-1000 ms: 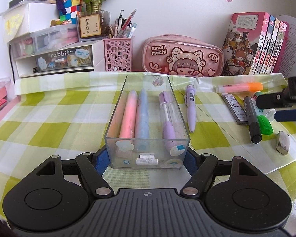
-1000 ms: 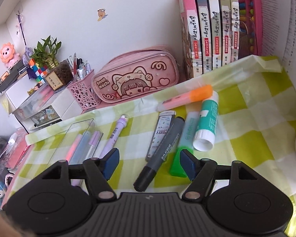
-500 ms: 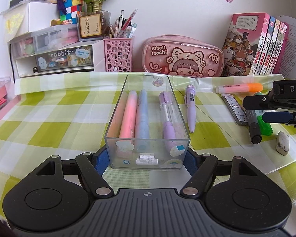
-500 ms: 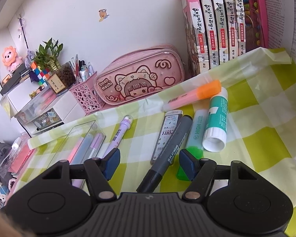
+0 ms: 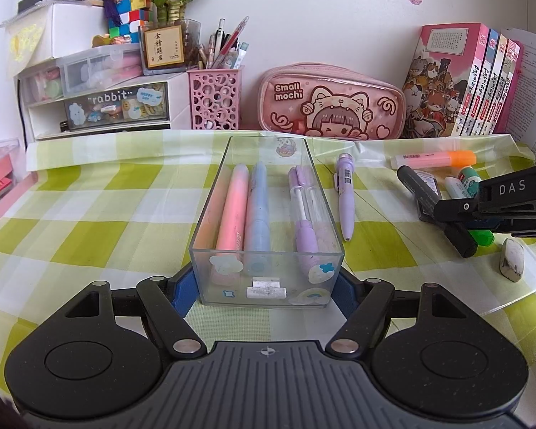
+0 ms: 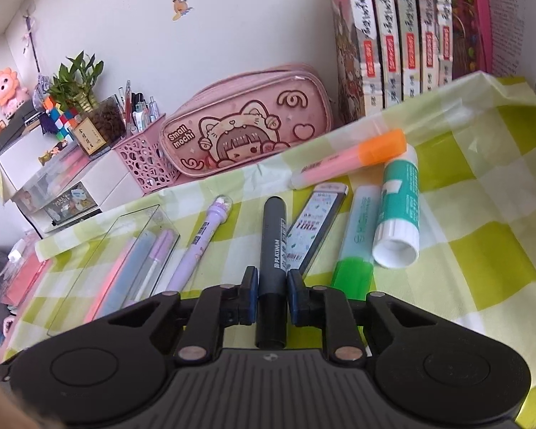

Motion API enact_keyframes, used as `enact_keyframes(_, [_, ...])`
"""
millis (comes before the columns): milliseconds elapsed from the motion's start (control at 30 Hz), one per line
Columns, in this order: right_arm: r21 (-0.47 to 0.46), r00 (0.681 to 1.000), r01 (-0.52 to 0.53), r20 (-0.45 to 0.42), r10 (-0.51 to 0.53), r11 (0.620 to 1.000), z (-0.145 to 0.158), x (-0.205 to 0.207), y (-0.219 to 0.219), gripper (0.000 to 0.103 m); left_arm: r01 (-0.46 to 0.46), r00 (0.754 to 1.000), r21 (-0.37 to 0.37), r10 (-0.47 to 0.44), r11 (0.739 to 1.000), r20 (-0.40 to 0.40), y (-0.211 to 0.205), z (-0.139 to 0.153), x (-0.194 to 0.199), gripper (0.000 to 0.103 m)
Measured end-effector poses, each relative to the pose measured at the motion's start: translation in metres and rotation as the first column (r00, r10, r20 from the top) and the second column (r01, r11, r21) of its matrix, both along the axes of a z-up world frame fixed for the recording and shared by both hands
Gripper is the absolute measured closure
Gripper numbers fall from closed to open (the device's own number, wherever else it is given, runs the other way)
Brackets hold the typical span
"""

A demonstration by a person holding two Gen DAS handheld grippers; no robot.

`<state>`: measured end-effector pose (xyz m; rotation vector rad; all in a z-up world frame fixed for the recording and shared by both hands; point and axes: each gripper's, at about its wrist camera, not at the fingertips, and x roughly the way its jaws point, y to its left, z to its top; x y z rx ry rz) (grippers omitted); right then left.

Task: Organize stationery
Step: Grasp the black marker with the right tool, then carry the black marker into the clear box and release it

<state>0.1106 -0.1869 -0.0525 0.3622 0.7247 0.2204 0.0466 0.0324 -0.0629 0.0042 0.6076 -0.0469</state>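
The left hand-held gripper (image 5: 266, 287) clamps the near end of the clear pen tray (image 5: 268, 282), which sits on the checked cloth of the counter (image 5: 89, 221) with pink, blue and purple pens lying lengthwise inside. The right hand-held gripper (image 6: 272, 295) has just been closing, and its blue pads now press both sides of the black marker (image 6: 273, 250). The marker lies between a purple pen (image 6: 200, 243) and a lead refill case (image 6: 318, 225), with a green highlighter (image 6: 357, 246) and a glue stick (image 6: 398, 211) beyond.
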Motion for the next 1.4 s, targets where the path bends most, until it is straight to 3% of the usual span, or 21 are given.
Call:
enact_keyframes(100, [0.059, 0.998, -0.03, -0.058, 0.034, 0.998, 0.0, -0.001, -0.003, 0.082, 0.0, 1.0, 0.003, 0.0, 1.0, -0.001, 0.0, 0.0, 0.0, 0.03])
enact_keyframes(200, [0.055, 0.995, -0.057, -0.08, 0.062, 0.997, 0.0, -0.002, 0.002, 0.081, -0.001, 1.0, 0.005, 0.001, 1.0, -0.001, 0.0, 0.0, 0.0, 0.03])
enact_keyframes(467, [-0.018, 0.994, -0.08, -0.073, 0.078, 0.997, 0.005, 0.011, 0.021, 0.073, -0.001, 1.0, 0.001, 0.001, 1.0, 0.0, 0.0, 0.0, 0.0, 0.03])
enact_keyframes(567, [-0.077, 0.996, -0.078, -0.056, 0.074, 0.994, 0.005, 0.016, 0.031, 0.074, -0.002, 1.0, 0.002, 0.002, 1.0, 0.0, 0.0, 0.0, 0.0, 0.03])
enact_keyframes(600, [-0.109, 0.996, -0.071, -0.054, 0.065, 0.991, 0.006, 0.017, 0.035, 0.081, -0.002, 1.0, 0.002, 0.002, 1.0, 0.0, 0.0, 0.0, 0.0, 0.03])
enact_keyframes(700, [-0.136, 0.996, -0.07, -0.059, 0.063, 0.988, 0.008, 0.02, 0.041, 0.081, -0.002, 1.0, 0.004, 0.002, 1.0, 0.0, -0.001, 0.0, 0.0, 0.03])
enact_keyframes(767, [-0.092, 0.995, -0.067, -0.086, 0.059, 0.993, 0.009, 0.025, 0.04, 0.081, -0.002, 1.0, 0.004, 0.002, 1.0, -0.001, -0.001, 0.0, 0.0, 0.03])
enact_keyframes(900, [0.086, 0.991, -0.071, -0.11, 0.08, 0.994, 0.023, 0.034, 0.034, 0.081, -0.001, 1.0, 0.007, 0.001, 1.0, -0.001, -0.001, 0.0, 0.0, 0.03])
enact_keyframes(1000, [0.226, 0.987, -0.093, -0.105, 0.119, 0.97, 0.039, 0.041, 0.035, 0.081, -0.001, 1.0, 0.009, 0.001, 1.0, -0.002, -0.002, 0.0, 0.001, 0.03])
enact_keyframes(1100, [0.344, 0.975, -0.099, -0.155, 0.16, 0.934, 0.047, 0.058, 0.045, 0.081, 0.0, 1.0, 0.009, 0.0, 1.0, -0.003, -0.002, 0.0, 0.001, 0.03])
enact_keyframes(1200, [0.357, 0.958, -0.093, -0.221, 0.181, 0.93, 0.044, 0.073, 0.066, 0.081, -0.001, 1.0, 0.009, 0.001, 1.0, -0.002, -0.001, 0.0, 0.001, 0.03])
enact_keyframes(1400, [0.312, 0.947, -0.025, -0.297, 0.123, 0.95, 0.033, 0.089, 0.086, 0.081, -0.001, 1.0, 0.009, 0.001, 1.0, -0.002, -0.002, 0.0, 0.001, 0.03])
